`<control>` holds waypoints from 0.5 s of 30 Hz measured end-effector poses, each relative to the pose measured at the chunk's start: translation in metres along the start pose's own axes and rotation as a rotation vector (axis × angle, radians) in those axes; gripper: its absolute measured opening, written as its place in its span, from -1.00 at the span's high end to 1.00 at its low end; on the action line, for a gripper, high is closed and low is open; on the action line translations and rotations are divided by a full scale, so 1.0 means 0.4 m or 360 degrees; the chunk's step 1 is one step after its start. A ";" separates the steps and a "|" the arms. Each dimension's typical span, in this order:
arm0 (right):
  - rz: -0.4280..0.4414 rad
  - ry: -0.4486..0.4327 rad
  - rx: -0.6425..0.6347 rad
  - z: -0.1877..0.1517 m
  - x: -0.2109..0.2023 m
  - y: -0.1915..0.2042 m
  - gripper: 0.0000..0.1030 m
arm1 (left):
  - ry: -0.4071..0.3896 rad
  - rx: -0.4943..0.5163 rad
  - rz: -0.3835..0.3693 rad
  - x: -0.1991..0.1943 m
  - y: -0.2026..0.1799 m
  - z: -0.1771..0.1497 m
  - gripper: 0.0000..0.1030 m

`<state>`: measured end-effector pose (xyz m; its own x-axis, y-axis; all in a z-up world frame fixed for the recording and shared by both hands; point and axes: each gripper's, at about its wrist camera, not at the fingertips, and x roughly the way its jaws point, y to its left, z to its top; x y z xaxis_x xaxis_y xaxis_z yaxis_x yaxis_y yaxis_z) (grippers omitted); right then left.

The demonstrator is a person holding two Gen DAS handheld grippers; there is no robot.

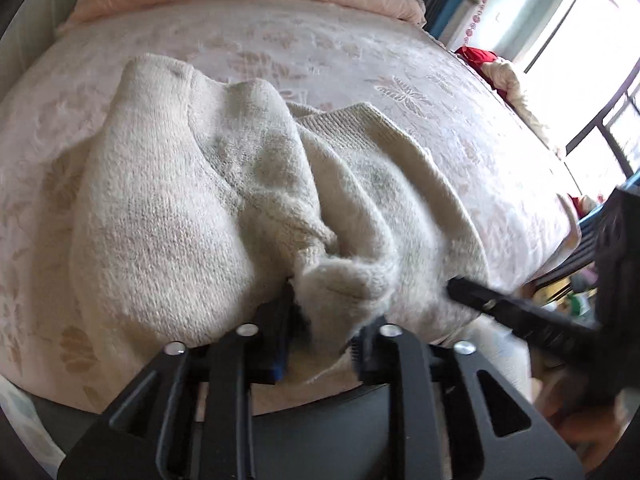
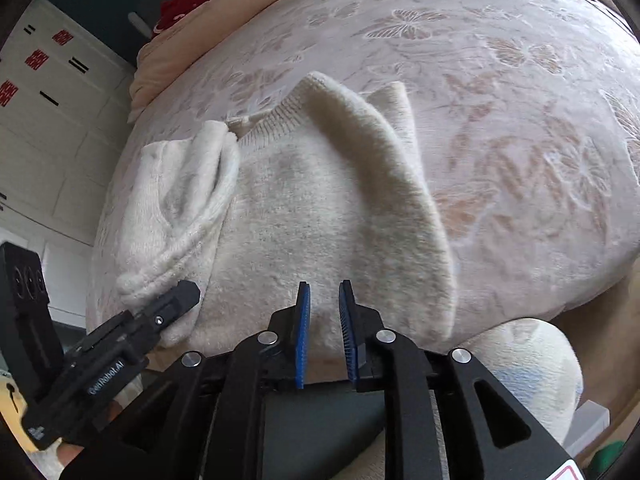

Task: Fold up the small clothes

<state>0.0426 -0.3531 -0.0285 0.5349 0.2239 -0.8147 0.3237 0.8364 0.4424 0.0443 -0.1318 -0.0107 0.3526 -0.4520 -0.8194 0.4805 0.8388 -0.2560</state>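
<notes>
Left wrist view shows my cream sweater (image 1: 192, 200) lying half folded near the bed's (image 1: 360, 52) front edge, long axis running from that edge toward the far side, ribbed neck pointing away. My left claw (image 1: 326, 332) has a bunched fold between its parted jaws, though I cannot tell whether they pinch it; my right claw (image 2: 324, 320) stands apart, empty, over the hem. Next I judge a fresh hem grip and a fold toward the neck.

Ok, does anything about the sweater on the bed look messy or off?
Yes. The cream sweater isn't flat: its left side is bunched into a rumpled roll, and a ridge of fabric stands up along the right side.
</notes>
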 end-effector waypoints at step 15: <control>0.0166 0.0292 -0.0207 0.090 0.258 0.273 -0.29 | -0.0161 -0.0158 0.0254 -0.210 0.245 -0.128 -0.74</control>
<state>0.1615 -0.2565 -0.0507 0.4058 0.3896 -0.8268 0.1647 0.8586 0.4855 0.0207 0.0040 0.0068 0.4991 -0.3350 -0.7992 0.3323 0.9257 -0.1805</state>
